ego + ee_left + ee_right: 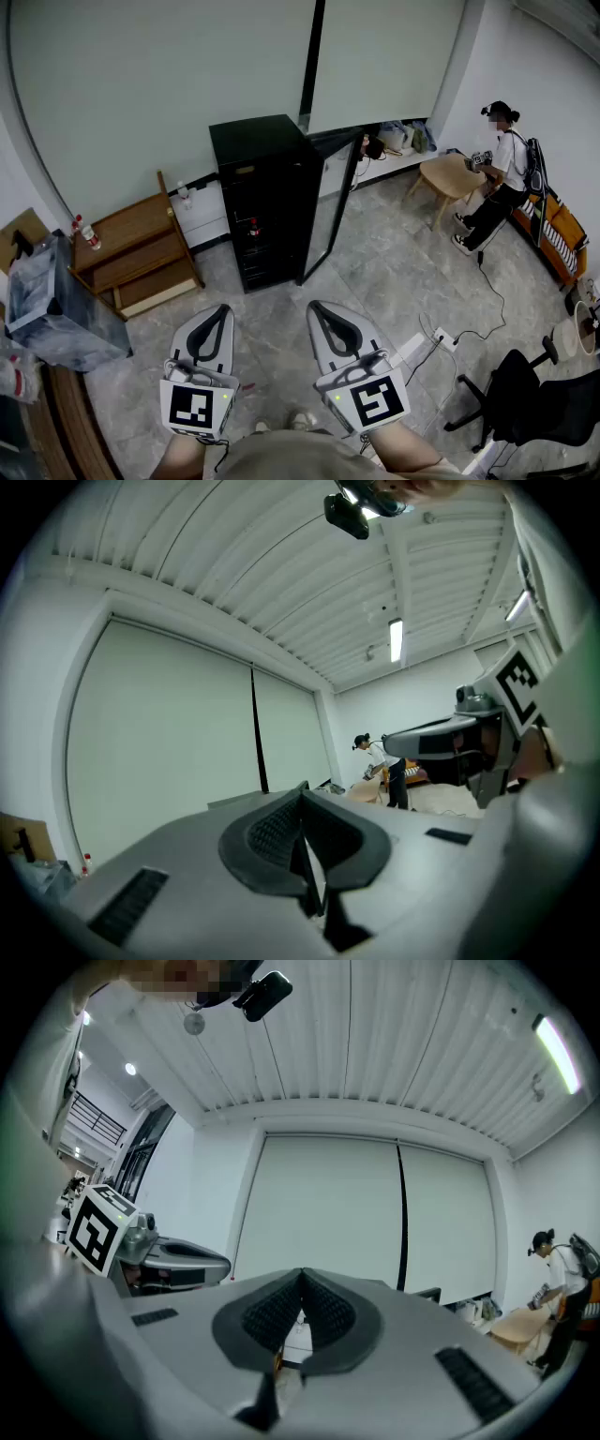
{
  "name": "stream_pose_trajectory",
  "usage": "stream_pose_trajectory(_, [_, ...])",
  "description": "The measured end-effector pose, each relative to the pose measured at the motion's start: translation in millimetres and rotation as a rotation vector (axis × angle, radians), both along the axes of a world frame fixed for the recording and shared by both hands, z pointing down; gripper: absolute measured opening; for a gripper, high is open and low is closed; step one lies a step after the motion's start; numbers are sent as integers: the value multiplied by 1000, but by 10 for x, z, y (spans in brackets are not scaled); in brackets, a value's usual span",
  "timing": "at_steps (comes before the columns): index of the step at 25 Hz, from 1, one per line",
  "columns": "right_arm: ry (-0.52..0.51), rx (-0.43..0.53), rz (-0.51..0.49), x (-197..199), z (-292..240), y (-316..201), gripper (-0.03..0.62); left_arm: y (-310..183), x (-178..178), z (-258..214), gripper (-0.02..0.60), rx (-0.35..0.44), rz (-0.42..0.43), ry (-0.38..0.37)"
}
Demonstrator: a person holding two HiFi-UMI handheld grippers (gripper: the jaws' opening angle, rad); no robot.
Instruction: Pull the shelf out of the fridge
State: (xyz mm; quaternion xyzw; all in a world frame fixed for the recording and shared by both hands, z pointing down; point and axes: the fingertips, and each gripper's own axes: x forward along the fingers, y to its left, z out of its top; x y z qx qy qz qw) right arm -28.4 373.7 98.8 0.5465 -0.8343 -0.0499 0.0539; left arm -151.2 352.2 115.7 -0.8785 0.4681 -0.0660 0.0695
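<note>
Black fridge (pixel 267 187) stands with its door (pixel 330 208) open; the shelf is probably inside, too dark to tell. Well short of the fridge, left gripper (pixel 222 309) and right gripper (pixel 317 307) are closed, empty. Arriving closed, they'd shove the shelf, not grasp it.

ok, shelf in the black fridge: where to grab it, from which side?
Likely the front edge of the shelf, coming straight in at the open front of the fridge. The door stands swung out on the right, so stay left of it. The interior is too dark to pick a finer spot.
</note>
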Motion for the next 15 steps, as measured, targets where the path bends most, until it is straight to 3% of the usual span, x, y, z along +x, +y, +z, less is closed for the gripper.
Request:
stream_pose_trajectory(5, [-30,59,-8,18,-30,-30,-5,-54,71,55,6,-6,4,-23])
stream_pose_trajectory(15, [-48,-13,39,246,278,-108,-5,-123,195,205,6,-14,-20,-16])
